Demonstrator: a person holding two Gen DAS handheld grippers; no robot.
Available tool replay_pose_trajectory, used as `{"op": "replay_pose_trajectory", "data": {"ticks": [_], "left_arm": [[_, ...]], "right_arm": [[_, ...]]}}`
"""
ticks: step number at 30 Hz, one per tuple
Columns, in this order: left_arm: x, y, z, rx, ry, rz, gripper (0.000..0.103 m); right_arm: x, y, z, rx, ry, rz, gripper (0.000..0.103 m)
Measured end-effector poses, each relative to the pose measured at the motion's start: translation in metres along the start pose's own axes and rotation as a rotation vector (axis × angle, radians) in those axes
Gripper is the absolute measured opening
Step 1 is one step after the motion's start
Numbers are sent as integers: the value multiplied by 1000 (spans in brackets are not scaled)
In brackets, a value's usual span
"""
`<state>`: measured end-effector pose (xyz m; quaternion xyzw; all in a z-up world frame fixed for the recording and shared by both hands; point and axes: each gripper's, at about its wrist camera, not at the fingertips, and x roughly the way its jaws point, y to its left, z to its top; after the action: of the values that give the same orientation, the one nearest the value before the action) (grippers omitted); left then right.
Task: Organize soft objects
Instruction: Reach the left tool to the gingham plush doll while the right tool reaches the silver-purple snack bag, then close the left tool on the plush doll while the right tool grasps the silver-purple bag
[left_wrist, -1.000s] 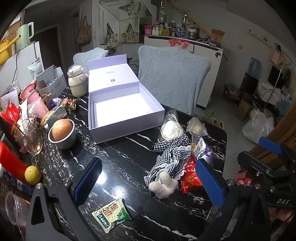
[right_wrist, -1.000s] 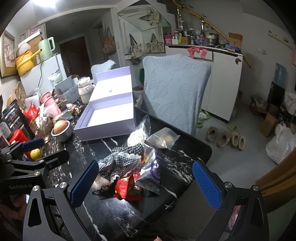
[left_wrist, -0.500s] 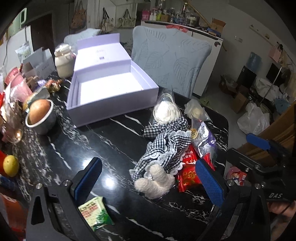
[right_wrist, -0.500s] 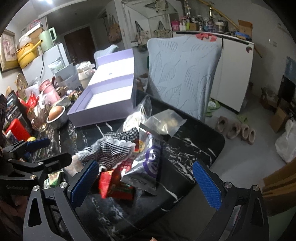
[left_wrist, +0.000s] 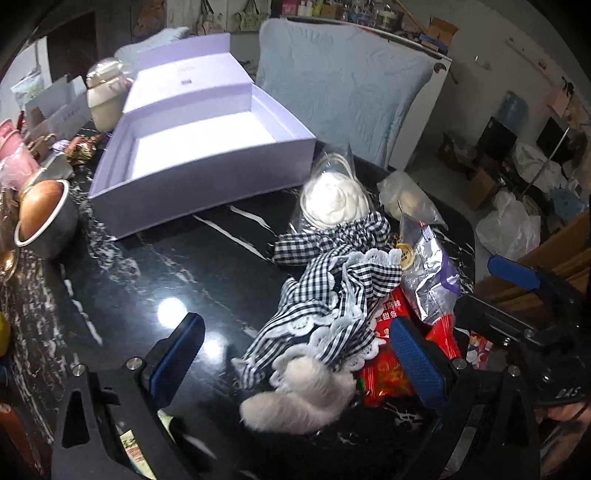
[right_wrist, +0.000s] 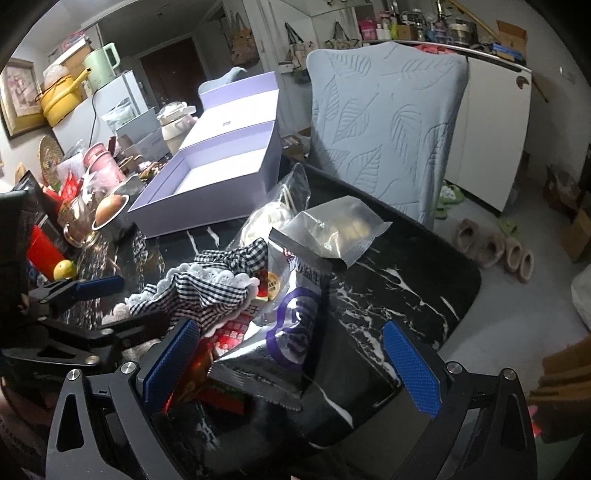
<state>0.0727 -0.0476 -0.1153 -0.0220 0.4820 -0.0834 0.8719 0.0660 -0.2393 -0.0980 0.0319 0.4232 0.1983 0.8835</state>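
Note:
A plush toy in a black-and-white checked dress (left_wrist: 325, 306) lies on the black marble table (left_wrist: 177, 266), its white fluffy legs (left_wrist: 295, 391) toward me. My left gripper (left_wrist: 295, 354) is open, its jaws on either side of the toy's legs. The dress also shows in the right wrist view (right_wrist: 207, 291). A bagged white soft item (left_wrist: 334, 199) lies beyond it, beside an open lilac box (left_wrist: 199, 147). My right gripper (right_wrist: 291, 362) is open over a silver-purple snack bag (right_wrist: 295, 325) and a red packet (right_wrist: 229, 332).
A clear bag (right_wrist: 340, 229) lies on the pile. A bowl with an onion (left_wrist: 40, 210) and cluttered jars stand at the left. A chair with a blue cover (left_wrist: 343, 88) stands behind the table. The table's right edge (right_wrist: 469, 295) is near.
Both grippers have moved forward and down toward the pile. The left gripper's jaws now flank the toy's white legs. The right gripper has closed in on the snack bags.

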Motion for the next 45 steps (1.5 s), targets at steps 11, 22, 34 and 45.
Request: {"op": "replay_pose_trajectory", "data": {"ticks": [11,22,34,45], "left_arm": [[28,-8,-4,23,66,1,80],[6,6,-19,-16,3,-37,49],[-30,33,-45,-113,-15,31,48],[-32,33,-56,-147,-9,17,48]], "right_arm": [[6,-17,-7,26,23,0,102],[2,-15,-13,30,24,-4,102],[10,-13,-13,61,28,54,87],[40,-6,-10,62,89,107,75]]}}
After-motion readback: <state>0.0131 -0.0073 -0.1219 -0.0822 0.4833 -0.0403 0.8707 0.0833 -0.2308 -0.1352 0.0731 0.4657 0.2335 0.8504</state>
